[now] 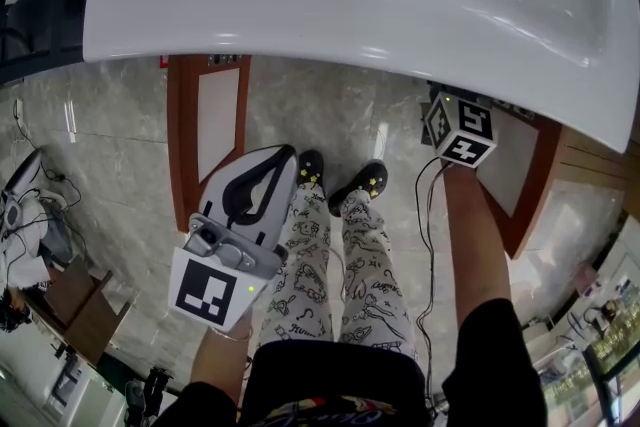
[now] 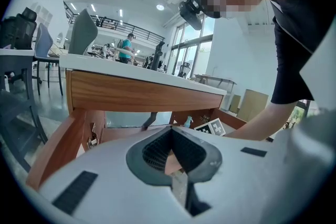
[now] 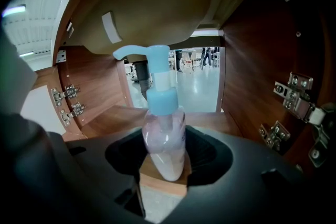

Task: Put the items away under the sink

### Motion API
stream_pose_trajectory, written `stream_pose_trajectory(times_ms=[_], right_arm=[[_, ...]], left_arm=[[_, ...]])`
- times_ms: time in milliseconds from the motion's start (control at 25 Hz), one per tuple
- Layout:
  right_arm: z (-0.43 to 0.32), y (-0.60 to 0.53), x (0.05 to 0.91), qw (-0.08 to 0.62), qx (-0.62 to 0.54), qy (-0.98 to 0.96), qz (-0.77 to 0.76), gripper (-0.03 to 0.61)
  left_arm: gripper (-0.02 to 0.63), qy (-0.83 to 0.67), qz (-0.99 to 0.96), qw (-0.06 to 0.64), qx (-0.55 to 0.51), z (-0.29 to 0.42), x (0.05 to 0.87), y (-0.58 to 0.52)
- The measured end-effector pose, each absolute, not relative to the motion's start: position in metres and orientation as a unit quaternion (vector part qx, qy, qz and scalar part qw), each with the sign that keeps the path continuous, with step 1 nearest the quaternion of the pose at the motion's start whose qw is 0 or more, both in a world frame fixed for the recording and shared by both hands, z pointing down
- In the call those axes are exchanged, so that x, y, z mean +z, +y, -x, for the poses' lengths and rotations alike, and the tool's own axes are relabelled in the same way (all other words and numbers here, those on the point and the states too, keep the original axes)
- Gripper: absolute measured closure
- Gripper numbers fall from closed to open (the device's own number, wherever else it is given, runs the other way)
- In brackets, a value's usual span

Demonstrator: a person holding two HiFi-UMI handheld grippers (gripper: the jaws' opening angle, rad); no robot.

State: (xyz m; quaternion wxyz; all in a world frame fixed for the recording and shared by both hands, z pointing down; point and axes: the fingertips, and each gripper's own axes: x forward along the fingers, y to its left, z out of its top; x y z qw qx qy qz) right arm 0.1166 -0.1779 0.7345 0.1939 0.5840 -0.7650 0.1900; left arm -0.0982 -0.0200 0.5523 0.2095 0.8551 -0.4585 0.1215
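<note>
At the lower left of the head view, the left tongs (image 1: 286, 158) hang out over the marble floor (image 1: 110, 145), well clear of the cupboard. Their tips are pressed together with nothing between them. In the left gripper view they point at the wooden front panel (image 2: 142, 94) under the white sink (image 1: 300, 5).

Just right of them in the head view, the left cupboard door (image 1: 205, 127) stands swung open. The person's black shoes (image 1: 340, 180) are planted in the gap between it and the right door (image 1: 520, 180), which is open too.

Further right, the right tongs (image 3: 166, 139) reach in under the sink rim. They are clamped on the lower body of a clear pump bottle (image 3: 164, 147) with a blue pump head. The bottle leans slightly and sits over the front edge of the cupboard floor (image 3: 123, 115).

Bare wooden floor runs behind the bottle and to its left. The curved underside of the basin (image 3: 152, 2) hangs close above the pump spout. The right cupboard wall and its hinges (image 3: 296, 94) are near.
</note>
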Motion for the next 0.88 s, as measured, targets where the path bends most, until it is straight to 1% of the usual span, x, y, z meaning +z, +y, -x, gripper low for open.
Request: stream_pose_trajectory(times_ms=[720,880], right_arm=[[-0.119,-0.165,0.741,0.202,0.217,-0.751,-0.589,0.367],[-0.12,-0.159,0.742,0.197,0.222,-0.751,-0.59,0.356]], left_arm=[[0.607,-0.456,-0.858,0.205,0.123,0.101,0.548,-0.009],[0.607,-0.454,-0.858,0.206,0.124,0.101,0.55,-0.006]])
